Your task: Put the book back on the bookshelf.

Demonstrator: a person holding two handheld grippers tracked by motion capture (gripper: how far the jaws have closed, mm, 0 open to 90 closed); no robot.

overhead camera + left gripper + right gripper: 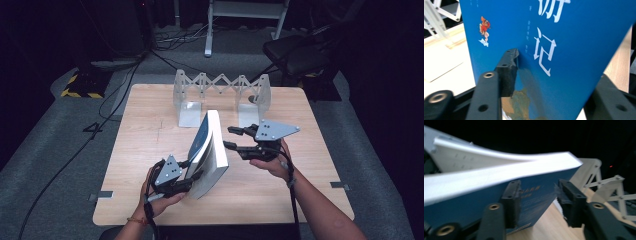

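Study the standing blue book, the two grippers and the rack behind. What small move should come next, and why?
Probably bring the right gripper in to close on the blue book. The book stands tilted on the table, with the left gripper at its near corner; the right one's jaws stand open beside it, gripping nothing. The expanding rack waits behind.

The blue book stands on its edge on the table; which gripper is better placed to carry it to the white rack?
Probably the left gripper: its jaws already straddle the blue book. The right gripper is open beside it, holding nothing, though nearer the rack.
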